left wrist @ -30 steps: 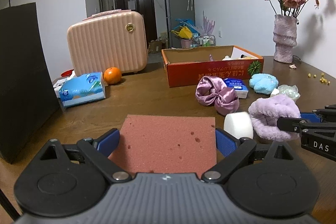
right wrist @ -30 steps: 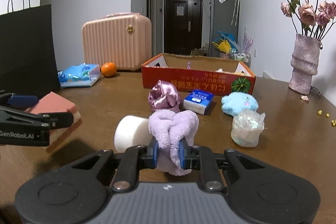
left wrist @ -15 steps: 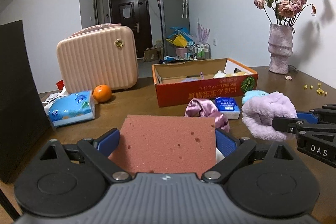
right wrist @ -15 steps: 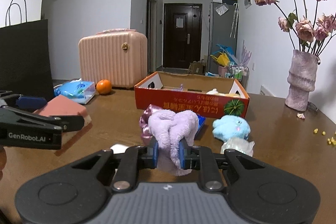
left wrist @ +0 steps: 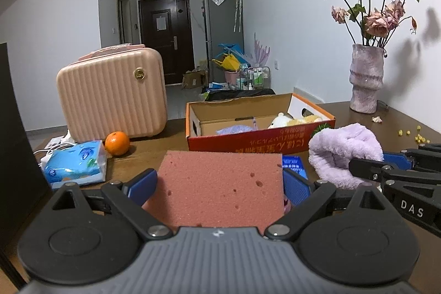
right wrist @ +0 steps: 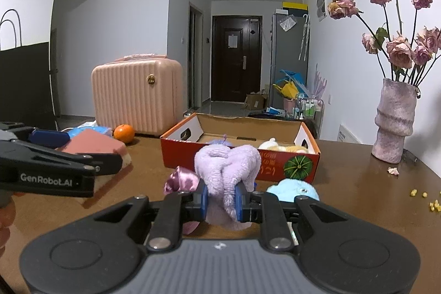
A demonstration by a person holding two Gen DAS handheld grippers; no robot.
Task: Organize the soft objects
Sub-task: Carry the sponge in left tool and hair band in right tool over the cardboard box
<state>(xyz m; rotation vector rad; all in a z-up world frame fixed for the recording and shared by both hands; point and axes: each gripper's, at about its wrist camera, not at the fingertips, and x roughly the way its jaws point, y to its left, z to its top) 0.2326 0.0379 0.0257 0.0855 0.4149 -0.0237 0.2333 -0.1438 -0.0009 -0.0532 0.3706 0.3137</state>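
While left fingers [left wrist: 220, 183] grip porous slab sponge [left wrist: 220, 189], right fingers [right wrist: 221, 197] pinch fluffy lilac cloth [right wrist: 227, 170].

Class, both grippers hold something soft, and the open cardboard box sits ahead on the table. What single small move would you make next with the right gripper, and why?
Probably carry the right gripper forward over the box's near wall. It is shut on the purple fluffy cloth, which hangs short of the box, where other soft things already lie. Release only once above the opening.

Left claw [left wrist: 219, 183] grips sponge [left wrist: 220, 188]
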